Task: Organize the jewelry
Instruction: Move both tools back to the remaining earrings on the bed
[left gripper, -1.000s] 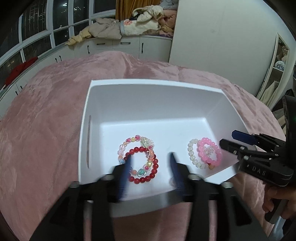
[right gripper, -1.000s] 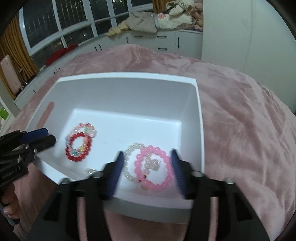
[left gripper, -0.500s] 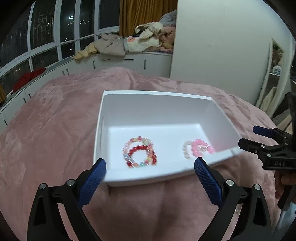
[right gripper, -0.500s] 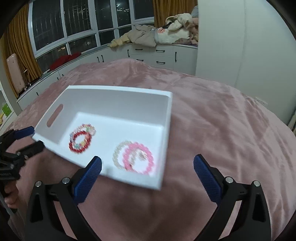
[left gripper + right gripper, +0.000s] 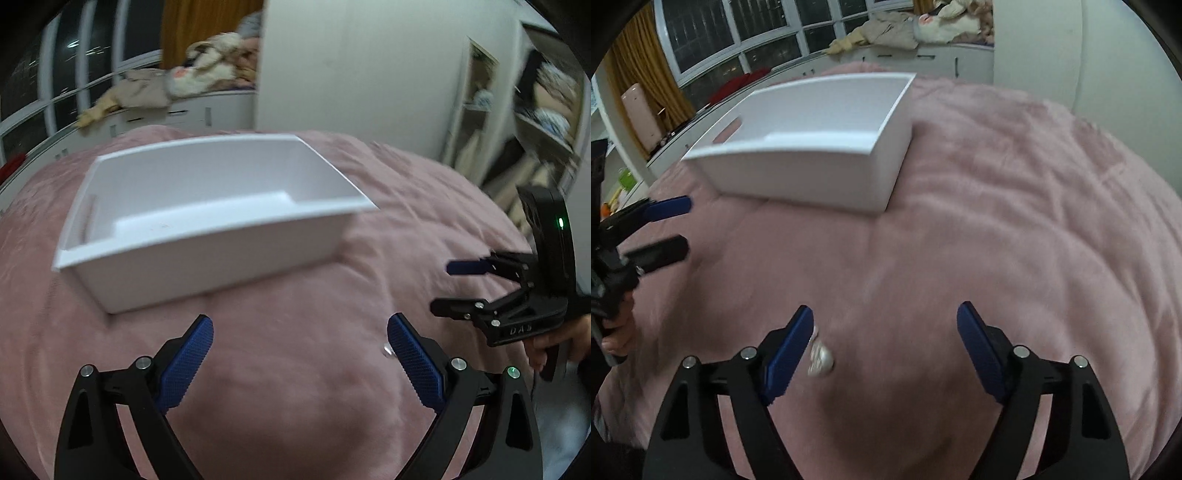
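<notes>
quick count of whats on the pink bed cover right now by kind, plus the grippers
white box: 1
small silvery trinket, blurred, on the cover near the grippers: 1
grippers, left gripper and right gripper, both open and empty: 2
bracelets visible: 0, the box's near wall hides its floor
total: 4

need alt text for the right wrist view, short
A white rectangular plastic bin sits on a pink plush bedspread, beyond the open right gripper with blue-padded fingers. A small silvery trinket lies on the bedspread by its left finger; the left gripper shows at the left edge.
</notes>
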`<state>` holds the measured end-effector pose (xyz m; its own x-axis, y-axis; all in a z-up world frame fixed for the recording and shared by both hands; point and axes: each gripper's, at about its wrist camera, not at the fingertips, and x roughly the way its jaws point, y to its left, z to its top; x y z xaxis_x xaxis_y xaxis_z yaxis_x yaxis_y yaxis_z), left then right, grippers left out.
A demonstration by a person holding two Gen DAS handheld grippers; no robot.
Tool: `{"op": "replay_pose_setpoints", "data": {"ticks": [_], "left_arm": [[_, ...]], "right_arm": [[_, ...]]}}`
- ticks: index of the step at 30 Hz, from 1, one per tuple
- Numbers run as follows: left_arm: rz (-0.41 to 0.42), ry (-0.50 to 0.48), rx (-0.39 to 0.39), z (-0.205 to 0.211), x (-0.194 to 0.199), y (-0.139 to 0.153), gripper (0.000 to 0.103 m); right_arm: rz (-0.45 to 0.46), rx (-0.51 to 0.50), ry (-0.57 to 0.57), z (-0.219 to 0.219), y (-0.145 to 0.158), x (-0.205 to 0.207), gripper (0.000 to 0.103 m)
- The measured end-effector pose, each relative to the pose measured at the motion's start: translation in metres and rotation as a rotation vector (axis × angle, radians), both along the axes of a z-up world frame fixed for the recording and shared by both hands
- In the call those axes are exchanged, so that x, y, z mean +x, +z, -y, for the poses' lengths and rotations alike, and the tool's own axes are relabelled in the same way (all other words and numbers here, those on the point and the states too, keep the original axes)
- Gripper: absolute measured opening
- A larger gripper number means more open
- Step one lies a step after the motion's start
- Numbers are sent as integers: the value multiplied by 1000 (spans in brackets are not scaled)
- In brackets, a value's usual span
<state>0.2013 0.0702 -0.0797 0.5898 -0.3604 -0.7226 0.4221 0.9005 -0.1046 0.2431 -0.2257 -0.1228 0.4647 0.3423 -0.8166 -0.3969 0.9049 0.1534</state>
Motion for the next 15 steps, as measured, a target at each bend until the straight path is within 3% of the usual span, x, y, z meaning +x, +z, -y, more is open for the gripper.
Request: {"op": "replay_pose_setpoints", "data": {"ticks": [3,8,15], "left_arm": [[-15,-65,19,20,-11,-9,97],[-61,-146,13,42,-16,-23,75],[-109,-269,52,69,-10,-47,67]], "right_arm": [[-38,-6,75,-5,-6,-13,72],[-96,-32,178,-16,-18,-31,59],[-88,-48,277,-36,-23,-43,50]]}}
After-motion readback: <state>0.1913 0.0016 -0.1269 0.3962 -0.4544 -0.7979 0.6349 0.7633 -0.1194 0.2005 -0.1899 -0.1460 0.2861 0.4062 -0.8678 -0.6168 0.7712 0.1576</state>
